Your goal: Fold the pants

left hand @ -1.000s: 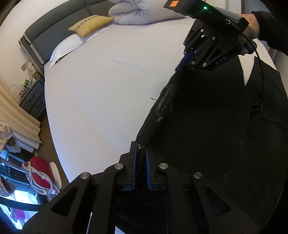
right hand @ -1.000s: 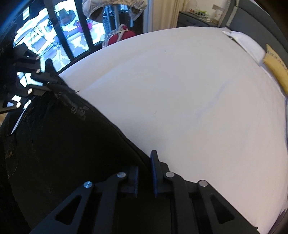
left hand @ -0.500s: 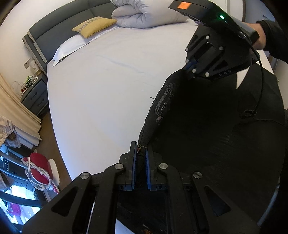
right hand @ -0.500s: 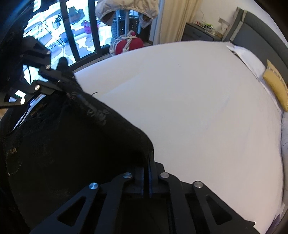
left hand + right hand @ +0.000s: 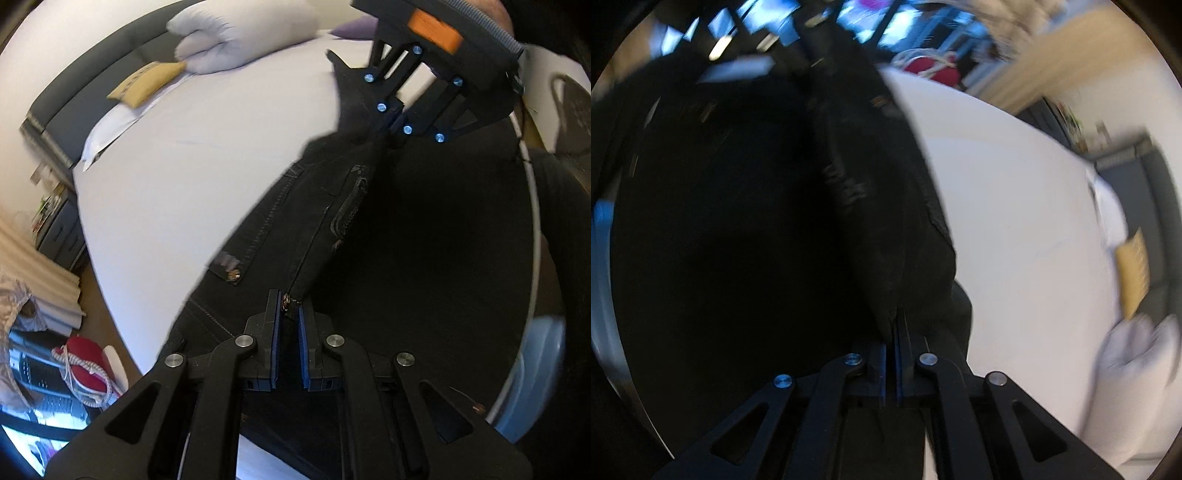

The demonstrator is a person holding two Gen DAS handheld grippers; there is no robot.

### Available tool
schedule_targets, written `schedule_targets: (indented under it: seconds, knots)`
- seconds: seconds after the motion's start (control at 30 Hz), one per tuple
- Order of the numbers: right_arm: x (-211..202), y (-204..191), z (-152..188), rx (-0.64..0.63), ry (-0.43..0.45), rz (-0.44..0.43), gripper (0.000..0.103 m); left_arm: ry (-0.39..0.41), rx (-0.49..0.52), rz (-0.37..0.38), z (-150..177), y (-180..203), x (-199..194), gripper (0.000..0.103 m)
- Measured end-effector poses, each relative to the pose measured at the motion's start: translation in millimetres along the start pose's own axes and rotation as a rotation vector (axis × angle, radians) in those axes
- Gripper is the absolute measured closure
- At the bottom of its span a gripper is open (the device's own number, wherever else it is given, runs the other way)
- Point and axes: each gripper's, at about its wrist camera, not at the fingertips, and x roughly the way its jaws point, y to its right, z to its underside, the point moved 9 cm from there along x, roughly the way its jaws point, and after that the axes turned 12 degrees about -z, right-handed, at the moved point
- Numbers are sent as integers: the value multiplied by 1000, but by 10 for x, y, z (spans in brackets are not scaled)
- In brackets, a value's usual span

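The black denim pants [image 5: 280, 221] hang stretched between the 2 grippers over the white bed sheet [image 5: 192, 155], which serves as landmark here. The left gripper [image 5: 288, 317] is clamped on the fabric right by the brass zipper pull; the right gripper [image 5: 388, 122] is clamped on another part of the same edge, farther up toward the rolled white duvet [image 5: 236, 40] at the head of the sheet. In the right wrist view the right gripper's blue pads [image 5: 884, 365] press together on a thin fold of cloth, and most of that frame is dark fabric with the sheet to its right.

Judged from this, the step in hand is carrying a lifted edge across to make a fold, with both views blurred by movement. The next move calls for keeping the edge taut, lowering it so the seams line up on the sheet, and only then letting go.

No brand, label or writing can be read: the small patch on the waistband [image 5: 227, 258] is blurred, and the orange tag on the right gripper shows no text.
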Motion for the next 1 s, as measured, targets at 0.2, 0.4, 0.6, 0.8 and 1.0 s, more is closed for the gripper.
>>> schedule_targets:
  seconds: [0.2,0.4,0.6,0.8,1.0]
  knots:
    - [42,-584,27,-209,-68,119,99,-28,85,30,322,514,-153,96]
    - [135,-914,52,-310,-102,165,99,-48,151,28,604,901,-313,96]
    - [230,-1194,132,-385,-141,195,99,-44,248,16,659,1184,-379,96]
    - [229,-1406,216,-421,-171,201,99,-37,318,36,606,1459,-460,96]
    - [205,-1630,185,-385,-164,204,99,-45,302,63,707,1583,-539,96]
